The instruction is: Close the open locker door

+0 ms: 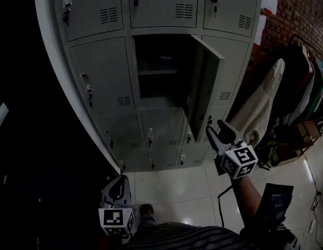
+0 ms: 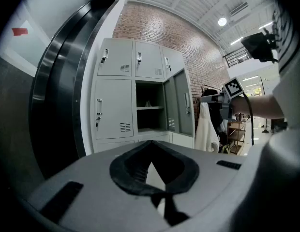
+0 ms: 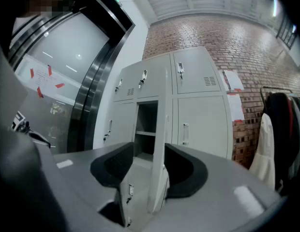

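Observation:
The grey locker bank [image 1: 104,72] fills the head view. Its middle compartment [image 1: 159,72] stands open and dark, with a shelf inside. The open door [image 1: 204,82] swings out to the right. My right gripper [image 1: 218,130] is raised just below and right of the door's lower corner, jaws open. In the right gripper view the door [image 3: 159,129] shows edge-on in the gap between the jaws of the right gripper [image 3: 150,150]; whether anything touches it I cannot tell. My left gripper [image 1: 119,184] hangs low near the floor, shut and holding nothing, and faces the lockers [image 2: 140,95] from farther off.
A white coat [image 1: 263,108] hangs right of the lockers on a clothes rack [image 1: 307,72] before a brick wall [image 1: 302,9]. Boxes [image 1: 307,132] sit on the glossy floor [image 1: 172,191]. A dark wall [image 1: 31,139] runs along the left. My shoe [image 1: 146,210] is below.

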Motion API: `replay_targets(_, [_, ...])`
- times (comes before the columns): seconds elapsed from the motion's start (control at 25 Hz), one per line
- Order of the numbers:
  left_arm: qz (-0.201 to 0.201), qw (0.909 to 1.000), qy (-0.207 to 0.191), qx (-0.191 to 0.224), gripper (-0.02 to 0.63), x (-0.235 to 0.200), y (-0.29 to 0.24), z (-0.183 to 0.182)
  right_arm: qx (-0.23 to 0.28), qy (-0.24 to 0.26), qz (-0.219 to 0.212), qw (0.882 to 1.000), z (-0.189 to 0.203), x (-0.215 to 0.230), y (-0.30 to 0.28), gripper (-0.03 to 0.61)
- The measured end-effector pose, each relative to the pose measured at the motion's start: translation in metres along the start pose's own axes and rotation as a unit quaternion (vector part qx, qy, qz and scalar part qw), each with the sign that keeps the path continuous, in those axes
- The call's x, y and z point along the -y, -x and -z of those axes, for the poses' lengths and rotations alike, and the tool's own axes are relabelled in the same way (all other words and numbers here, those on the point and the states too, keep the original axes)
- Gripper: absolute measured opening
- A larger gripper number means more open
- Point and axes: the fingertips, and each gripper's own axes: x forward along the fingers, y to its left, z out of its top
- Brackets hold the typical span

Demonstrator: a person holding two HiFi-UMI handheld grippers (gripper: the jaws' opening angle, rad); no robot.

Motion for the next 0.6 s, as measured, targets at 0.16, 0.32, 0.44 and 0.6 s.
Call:
replay_targets(0.16, [0.012,0.9999,0.001,0.01,0.003,-0.021,-0.041,-0.002,0.016,0.018,-0.006,1.0,-0.012,0.018,-0.037,0.239])
replay_targets(0.32, [0.033,0.9993,0.006,0.017,0.003,-0.049,-0.094,-0.011,0.032,0.022,-0.021,0.999,-0.02,0.021,-0.061,0.249])
replay_targets(0.44, [0.047,0.9986,0.002,0.024,0.003,-0.07,-0.137,-0.027,0.027,0.029,-0.04,0.998,-0.022,0.015,-0.074,0.249])
replay_targets(0.6, [0.07,0.9969,-0.004,0.034,0.003,-0.088,-0.184,-0.047,0.032,0.013,-0.052,0.998,-0.029,0.003,-0.086,0.226])
